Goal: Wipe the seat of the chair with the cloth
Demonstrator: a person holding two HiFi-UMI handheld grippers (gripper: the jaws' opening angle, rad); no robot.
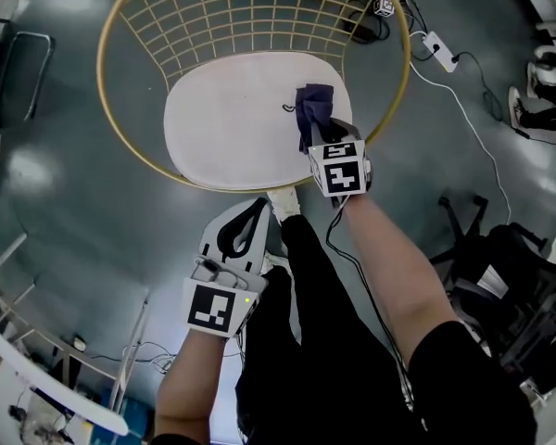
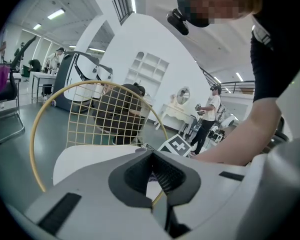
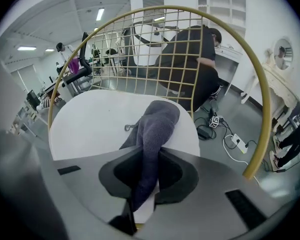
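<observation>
While my right gripper [image 1: 329, 142] clamps the bunched dark grey-blue fleece cloth [image 1: 315, 109] at the right edge of the white oval seat [image 1: 232, 119], my left gripper [image 1: 250, 213] is clenched, empty.

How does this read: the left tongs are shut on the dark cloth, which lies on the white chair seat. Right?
Not quite. It is the right tongs that are shut on the dark cloth, which lies on the white chair seat. The right gripper view shows this. The left tongs are shut on nothing.
</observation>
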